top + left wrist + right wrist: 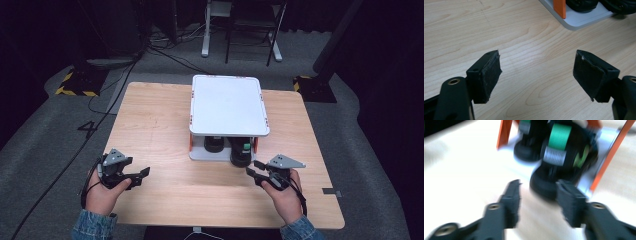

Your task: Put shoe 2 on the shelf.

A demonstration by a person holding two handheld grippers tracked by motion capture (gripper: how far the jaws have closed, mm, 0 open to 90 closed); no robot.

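Right gripper [537, 195] part-open, empty, near black spool [559, 157]; its view shows green band. Left gripper [536, 72] wide, empty.

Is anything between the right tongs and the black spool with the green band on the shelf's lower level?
Nothing visible. The right tongs sit just in front of the spool, jaws apart and empty, with bare table between them.

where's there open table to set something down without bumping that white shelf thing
The widest bare wood lies left of the white shelf, from it to the table left edge. Another open strip runs along the near edge between the left hand-held gripper and the right hand-held gripper. It is crowded right in front of the shelf, where the black spool sits near the right jaws.
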